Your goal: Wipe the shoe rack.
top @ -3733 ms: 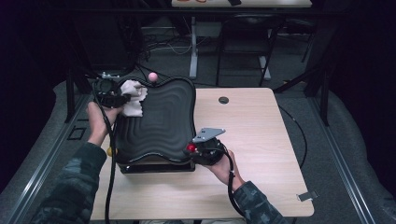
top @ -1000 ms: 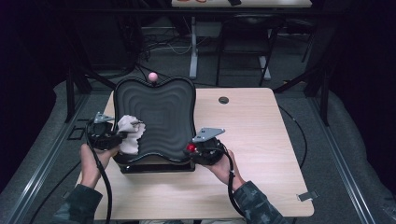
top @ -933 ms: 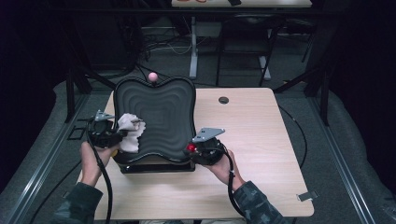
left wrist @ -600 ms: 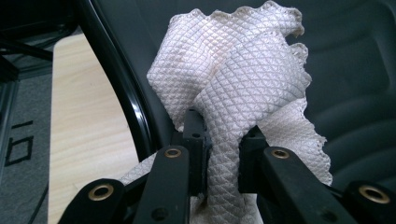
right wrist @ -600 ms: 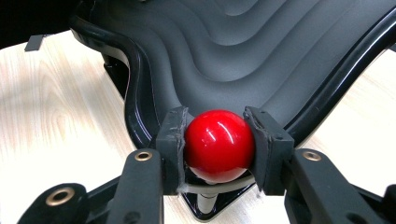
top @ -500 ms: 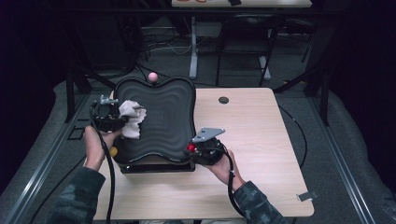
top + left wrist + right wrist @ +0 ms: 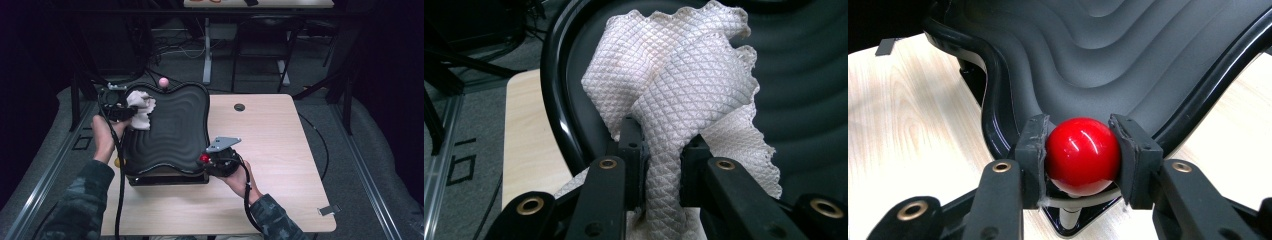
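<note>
Left tool (image 7: 131,111) clenched on white cloth (image 7: 141,108) (quilted weave), upper left of frame, cloth resting on far left rim of black tray (image 7: 175,131), right tool (image 7: 206,160) clamped on red knob (image 7: 1082,155) at tray's near right corner, lower centre, tray on table (image 7: 280,150).

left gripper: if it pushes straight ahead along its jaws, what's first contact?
Probably the black tray. The left gripper is shut on the cloth, which bunches ahead of the pads, and the tray's ridged surface lies right behind it. How far off that surface is, the view doesn't tell.
</note>
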The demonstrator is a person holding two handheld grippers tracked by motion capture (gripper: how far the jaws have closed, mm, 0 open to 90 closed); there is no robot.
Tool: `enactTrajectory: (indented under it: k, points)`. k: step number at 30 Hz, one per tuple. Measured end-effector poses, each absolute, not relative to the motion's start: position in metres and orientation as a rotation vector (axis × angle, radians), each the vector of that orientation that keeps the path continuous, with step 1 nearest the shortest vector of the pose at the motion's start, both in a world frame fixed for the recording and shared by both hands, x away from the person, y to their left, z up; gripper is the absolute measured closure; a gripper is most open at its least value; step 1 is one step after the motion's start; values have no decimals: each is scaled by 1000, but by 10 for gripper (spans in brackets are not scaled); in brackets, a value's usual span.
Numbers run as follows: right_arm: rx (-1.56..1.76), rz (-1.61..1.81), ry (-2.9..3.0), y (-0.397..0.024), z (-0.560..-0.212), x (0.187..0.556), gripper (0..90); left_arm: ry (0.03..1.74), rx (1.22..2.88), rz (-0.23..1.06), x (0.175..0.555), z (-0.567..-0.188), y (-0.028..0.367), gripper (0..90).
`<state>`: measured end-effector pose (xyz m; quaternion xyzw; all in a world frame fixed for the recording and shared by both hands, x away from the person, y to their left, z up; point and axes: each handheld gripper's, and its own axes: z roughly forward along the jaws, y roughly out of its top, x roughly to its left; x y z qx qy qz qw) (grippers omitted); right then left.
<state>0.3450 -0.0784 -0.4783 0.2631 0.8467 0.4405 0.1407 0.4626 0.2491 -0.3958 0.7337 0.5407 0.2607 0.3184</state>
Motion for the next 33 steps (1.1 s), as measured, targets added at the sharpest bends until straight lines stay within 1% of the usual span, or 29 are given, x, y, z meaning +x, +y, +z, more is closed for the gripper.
enactTrajectory:
  k: [5, 12, 21, 33]
  points:
    - [761, 1272, 2445, -78, -478, 345, 606, 1430, 1929, 692, 476, -388, 244, 775]
    - [757, 1276, 2444, -79, -479, 345, 605, 1414, 1946, 696, 480, -387, 233, 777]
    - [761, 1281, 2444, -79, -479, 345, 605, 1402, 1970, 691, 478, -388, 231, 781]
    - [762, 1279, 2445, -79, -479, 345, 605, 1364, 2005, 672, 462, -396, 221, 785]
